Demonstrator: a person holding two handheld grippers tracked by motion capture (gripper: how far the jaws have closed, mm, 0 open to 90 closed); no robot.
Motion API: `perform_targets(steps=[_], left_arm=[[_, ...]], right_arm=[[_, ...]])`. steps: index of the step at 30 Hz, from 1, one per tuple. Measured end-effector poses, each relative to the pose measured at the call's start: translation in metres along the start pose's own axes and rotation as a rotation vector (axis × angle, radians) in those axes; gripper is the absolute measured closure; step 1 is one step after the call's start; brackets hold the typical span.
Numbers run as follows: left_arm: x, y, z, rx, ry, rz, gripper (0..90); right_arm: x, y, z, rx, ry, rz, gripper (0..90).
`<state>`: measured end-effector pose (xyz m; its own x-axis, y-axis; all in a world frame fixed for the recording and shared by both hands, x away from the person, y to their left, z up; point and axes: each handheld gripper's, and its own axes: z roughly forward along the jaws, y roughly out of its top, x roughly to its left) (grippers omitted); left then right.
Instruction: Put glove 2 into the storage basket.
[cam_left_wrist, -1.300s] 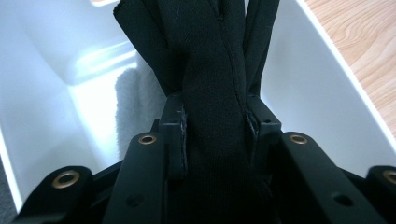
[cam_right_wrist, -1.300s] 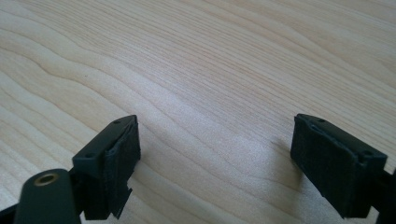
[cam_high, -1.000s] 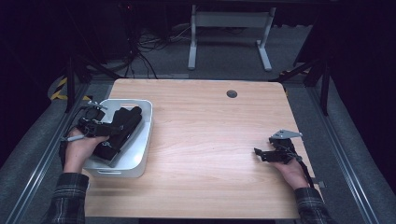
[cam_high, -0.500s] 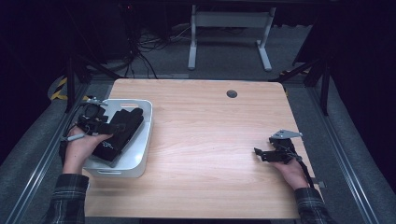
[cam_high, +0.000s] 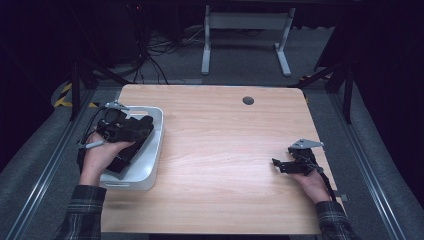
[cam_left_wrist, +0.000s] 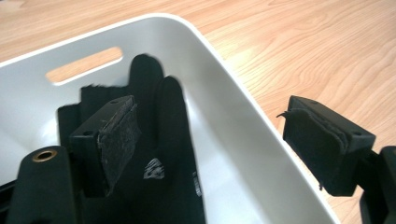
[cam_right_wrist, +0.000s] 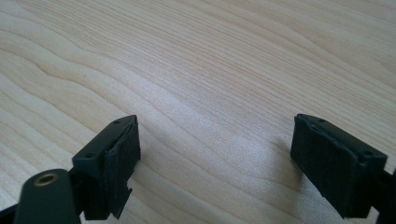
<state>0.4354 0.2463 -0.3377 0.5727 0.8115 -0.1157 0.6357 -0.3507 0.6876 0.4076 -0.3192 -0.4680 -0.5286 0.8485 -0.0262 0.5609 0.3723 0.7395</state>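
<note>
At the table's left edge the left gripper (cam_high: 131, 131) has just spread its jaws wide and lifted off the black glove (cam_left_wrist: 159, 140), which now lies released inside the white bin (cam_left_wrist: 243, 135), while the right gripper (cam_high: 280, 165) rests open, empty, near the right edge.

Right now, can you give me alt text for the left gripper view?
A black glove lies in a white bin on a wooden table, seen between the open jaws of the left claw. The jaws have just been opening and do not press on the glove; one jaw is over the bin, the other outside its rim. A handle slot pierces the far wall.
</note>
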Motion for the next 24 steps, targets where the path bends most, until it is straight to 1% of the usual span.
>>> perform_targets(steps=[7,11,13,18,20,21,24], left_arm=[[-0.02,0.006,0.011,-0.019,-0.039,0.029,16.5],[-0.036,0.01,0.02,-0.032,-0.073,0.051,16.3],[-0.045,0.012,0.025,-0.034,-0.104,0.064,16.4],[-0.066,0.015,0.036,-0.043,-0.141,0.101,16.3],[-0.073,0.016,0.04,-0.048,-0.158,0.107,16.3],[-0.078,0.016,0.043,-0.048,-0.163,0.118,16.3],[-0.089,0.016,0.05,-0.046,-0.181,0.135,16.3]], right_arm=[[0.0,0.0,0.0,0.0,0.0,0.001,16.4],[0.0,0.0,0.0,0.0,0.0,0.001,16.4],[0.0,0.0,0.0,0.001,-0.004,0.001,16.1],[0.0,0.0,0.0,0.001,-0.007,0.0,15.8],[0.0,0.0,0.0,0.001,-0.008,-0.001,15.5],[0.0,0.0,0.0,0.002,-0.008,-0.001,15.4],[0.001,0.0,0.0,0.002,-0.005,-0.004,15.2]])
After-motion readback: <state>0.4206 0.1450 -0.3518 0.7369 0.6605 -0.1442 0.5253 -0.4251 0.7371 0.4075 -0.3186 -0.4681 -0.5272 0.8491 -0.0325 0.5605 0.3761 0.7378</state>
